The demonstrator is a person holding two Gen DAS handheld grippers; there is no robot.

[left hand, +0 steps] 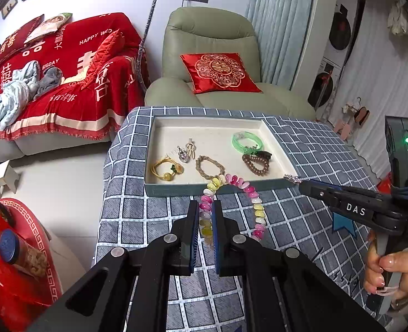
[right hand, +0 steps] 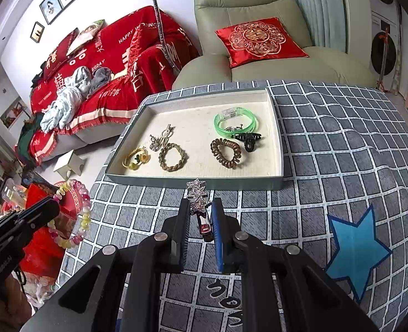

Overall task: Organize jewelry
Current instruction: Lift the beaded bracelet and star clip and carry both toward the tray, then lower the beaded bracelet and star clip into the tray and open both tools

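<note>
My left gripper is shut on a pink, yellow and white bead bracelet, held just in front of the tray; it also shows in the right wrist view. My right gripper is shut on a sparkly star hair clip, just short of the tray's near wall; the clip also shows in the left wrist view. The tray holds a green bangle, a brown coil tie, a black claw clip, a braided bracelet, a yellow tie and a silver piece.
The tray sits on a table with a grey checked cloth that has a blue star. A green armchair with a red cushion stands behind it. A red-covered sofa is at the left. Red items lie left of the table.
</note>
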